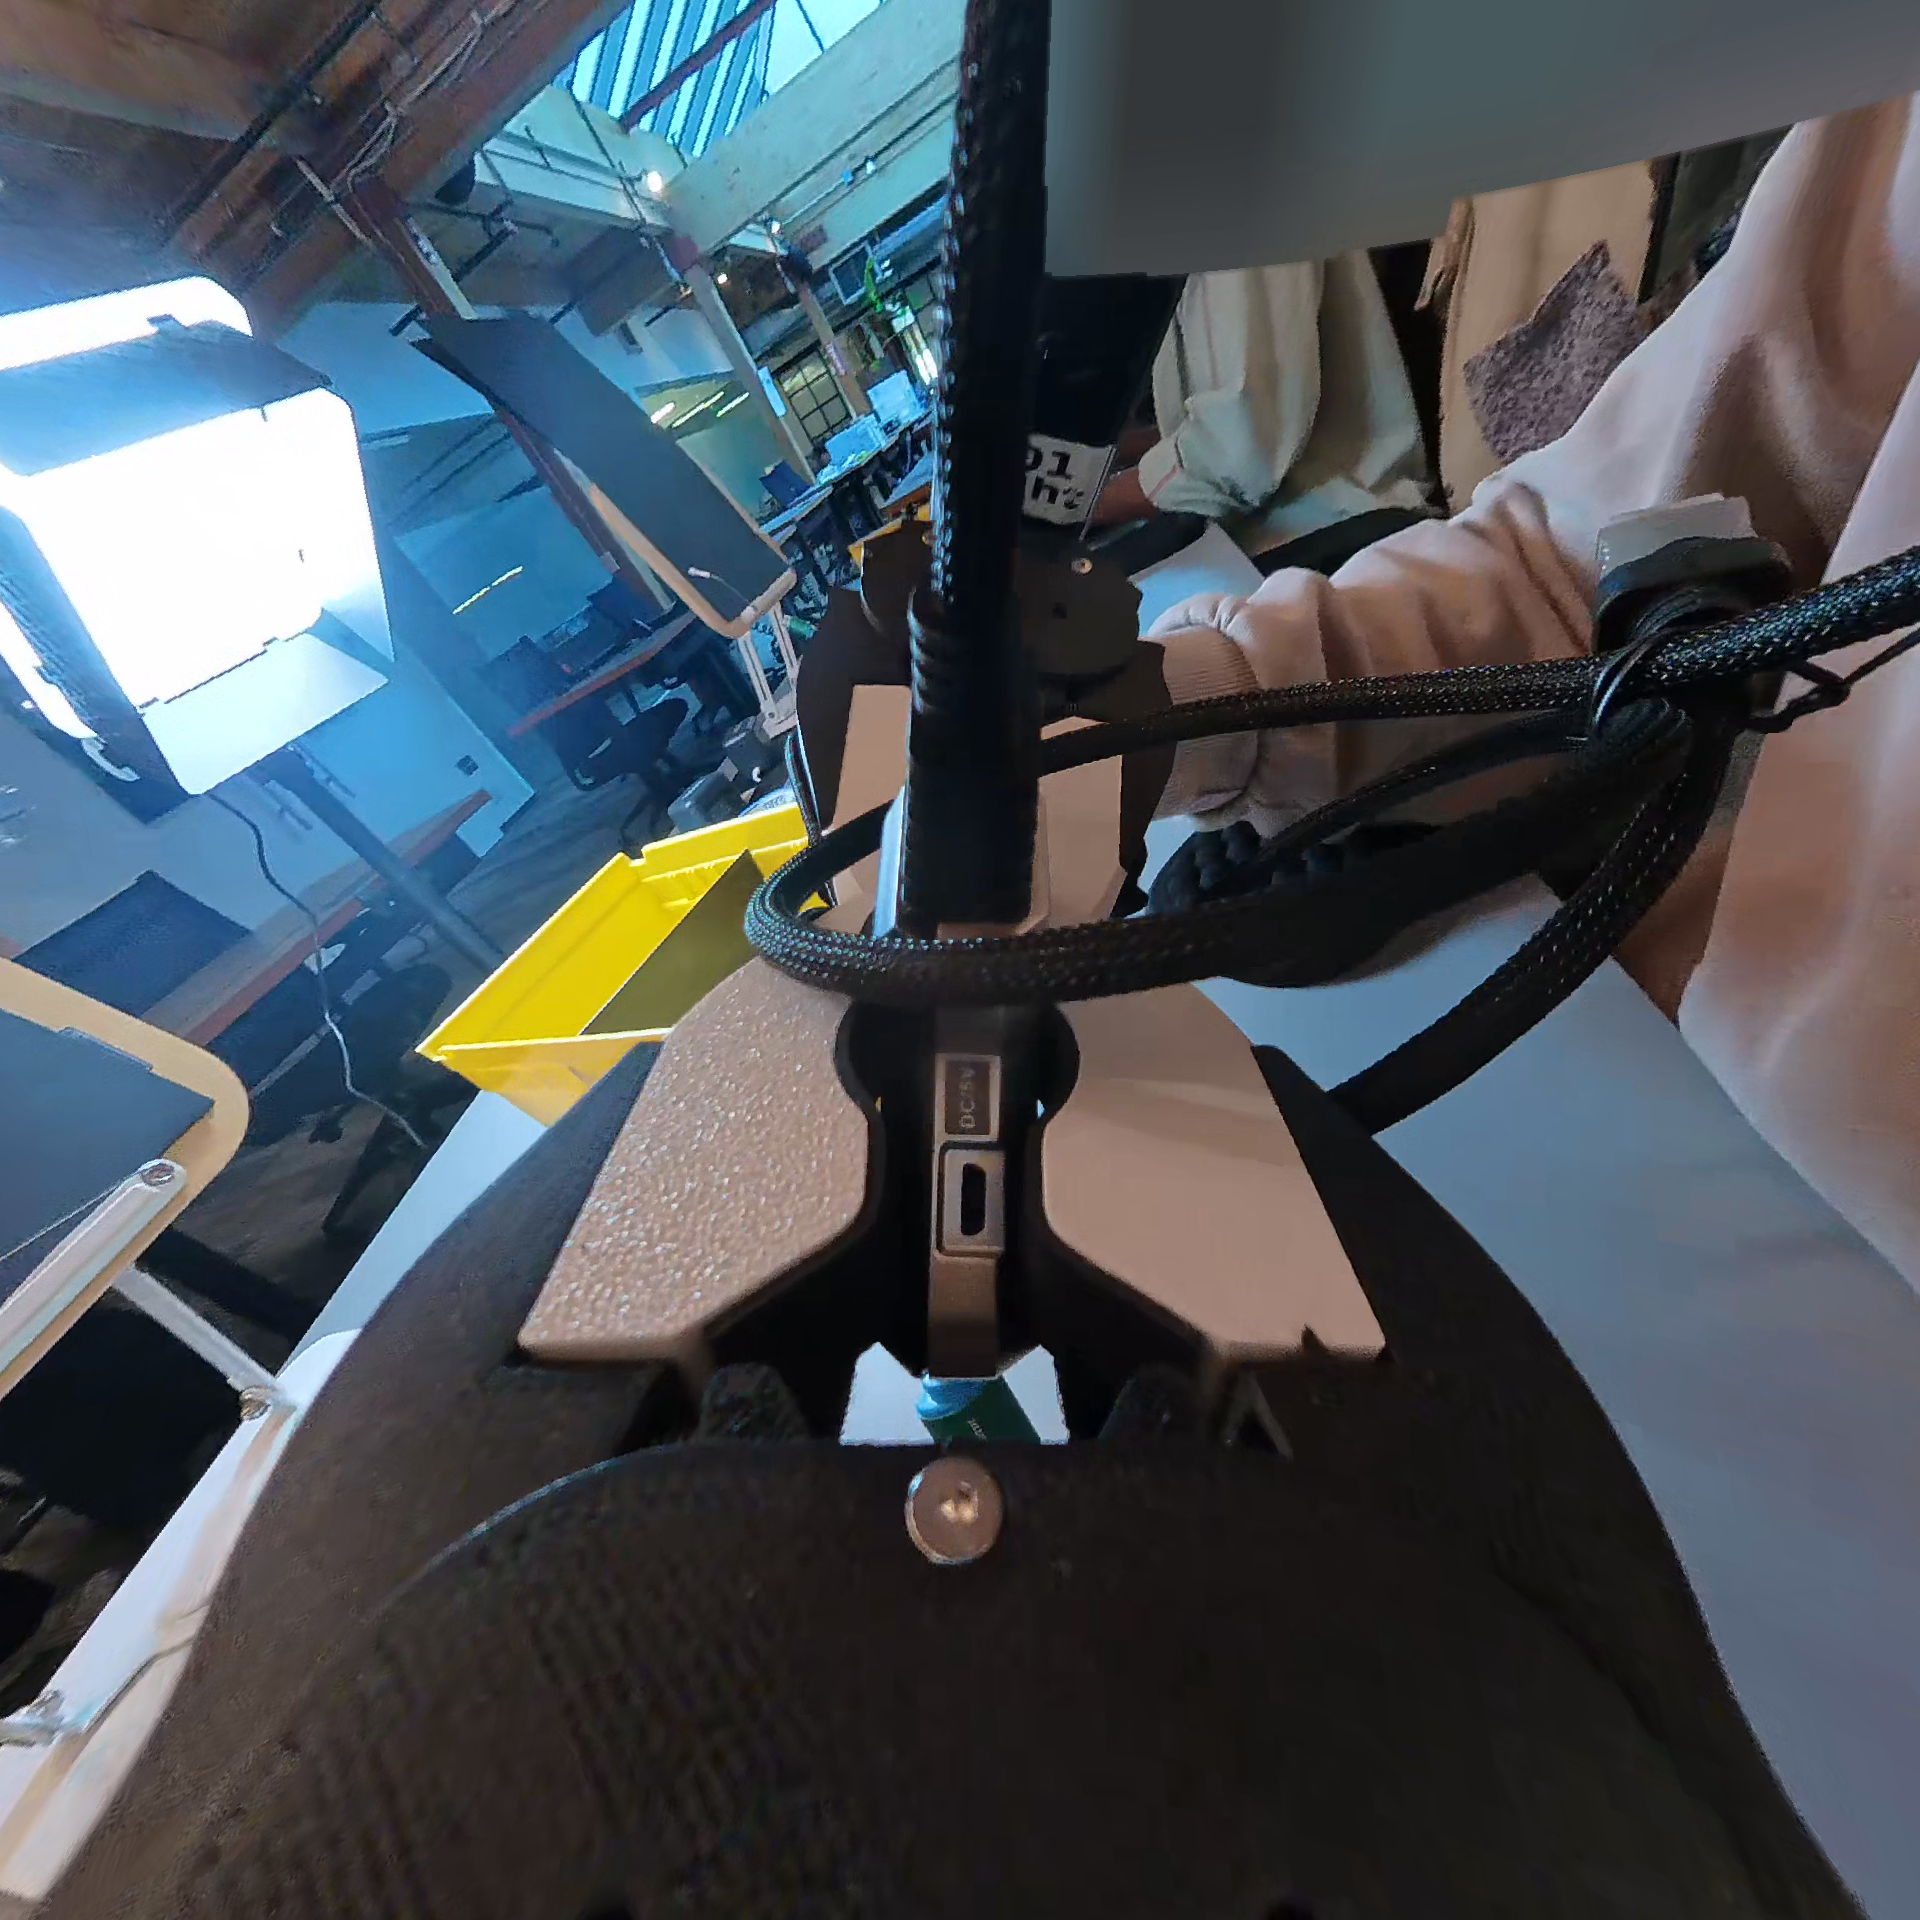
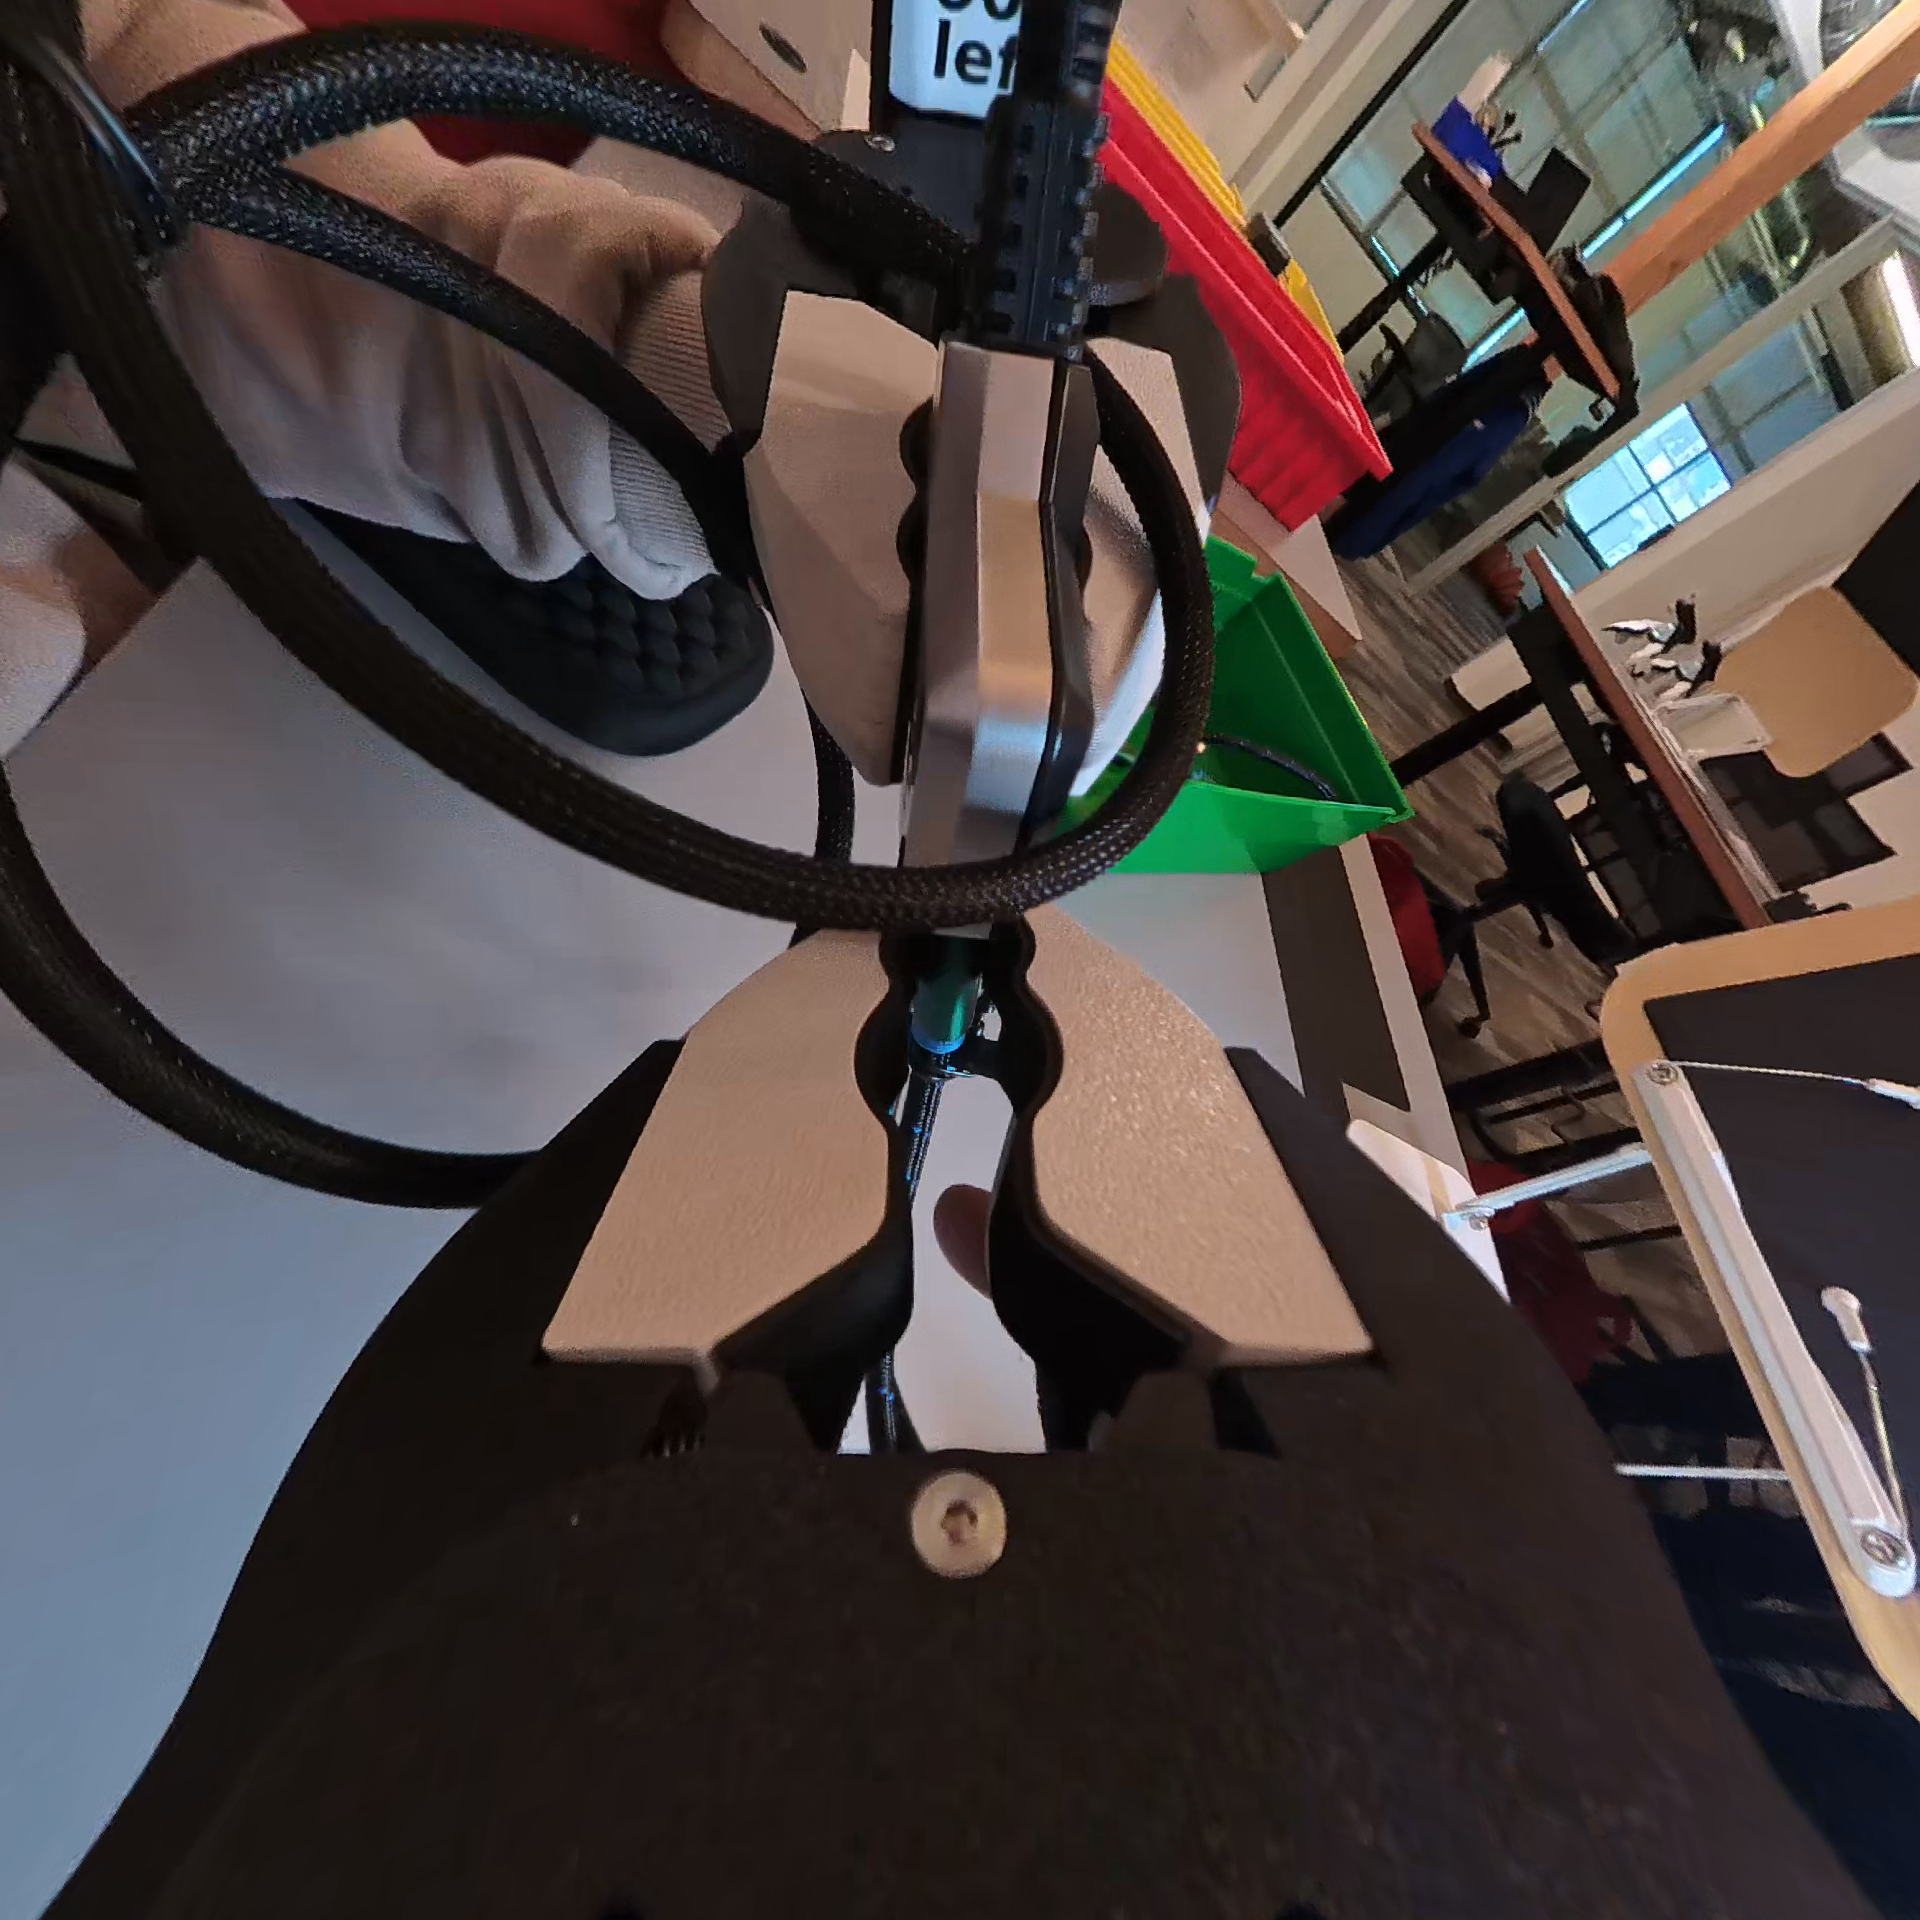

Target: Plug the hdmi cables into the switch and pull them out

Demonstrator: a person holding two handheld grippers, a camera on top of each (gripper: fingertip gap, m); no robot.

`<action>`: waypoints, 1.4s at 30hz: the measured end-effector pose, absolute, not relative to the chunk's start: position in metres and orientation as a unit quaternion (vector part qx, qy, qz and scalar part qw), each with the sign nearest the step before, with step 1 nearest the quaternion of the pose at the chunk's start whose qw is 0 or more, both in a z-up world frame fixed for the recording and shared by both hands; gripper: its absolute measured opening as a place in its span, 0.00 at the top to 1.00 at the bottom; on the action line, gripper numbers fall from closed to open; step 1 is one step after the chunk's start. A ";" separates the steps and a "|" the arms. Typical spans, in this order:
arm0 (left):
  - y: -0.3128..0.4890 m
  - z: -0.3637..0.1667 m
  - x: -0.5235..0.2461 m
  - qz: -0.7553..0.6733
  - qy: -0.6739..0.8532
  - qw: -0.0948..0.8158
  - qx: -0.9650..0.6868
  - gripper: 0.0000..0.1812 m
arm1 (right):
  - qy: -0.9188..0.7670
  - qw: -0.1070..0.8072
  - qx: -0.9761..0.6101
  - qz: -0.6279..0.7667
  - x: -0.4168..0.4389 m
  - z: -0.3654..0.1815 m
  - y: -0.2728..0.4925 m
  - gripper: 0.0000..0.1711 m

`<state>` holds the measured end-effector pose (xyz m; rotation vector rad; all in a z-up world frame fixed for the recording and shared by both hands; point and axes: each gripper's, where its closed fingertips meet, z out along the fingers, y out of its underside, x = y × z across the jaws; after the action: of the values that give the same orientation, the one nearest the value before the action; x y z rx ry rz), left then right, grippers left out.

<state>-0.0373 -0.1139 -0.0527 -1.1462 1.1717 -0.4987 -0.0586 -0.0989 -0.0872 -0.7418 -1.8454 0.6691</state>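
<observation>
My left gripper is shut on the switch, a thin grey metal box seen edge-on with a small port in its side. A green plug with a blue ring sits at the switch's near end. My right gripper is shut on another green HDMI plug, right at the switch's other end. A black braided cable loop crosses the joint and hides it. Each plug's ribbed black strain relief rises past the opposite gripper.
The white table lies below, with a black knobbly pad under a gloved hand. A yellow bin, a green bin and a red bin stand at the table edge. A sleeve is close on the right. My two grippers' fingertips are within a few centimetres of each other.
</observation>
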 end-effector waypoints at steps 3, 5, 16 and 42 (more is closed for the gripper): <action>-0.142 0.011 -0.064 -0.301 0.442 0.737 -0.413 0.87 | -0.799 0.447 -0.359 0.182 -0.052 -0.142 -0.061 0.93; -0.155 0.032 -0.097 -0.296 0.418 0.763 -0.394 0.87 | -0.744 0.473 -0.333 0.334 -0.055 -0.095 -0.092 0.94; -0.079 -0.010 -0.152 -0.200 0.304 0.775 -0.517 0.87 | -0.540 0.658 -0.476 0.223 0.047 -0.009 0.051 0.93; -0.122 -0.019 -0.070 -0.565 0.334 0.644 -0.394 0.87 | -0.635 0.430 -0.424 0.482 -0.044 -0.060 -0.062 0.86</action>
<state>-0.0697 -0.1220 -0.0186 -0.8968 0.7609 -1.2860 -0.0442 -0.0621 -0.0596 -1.0578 -1.5842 1.2022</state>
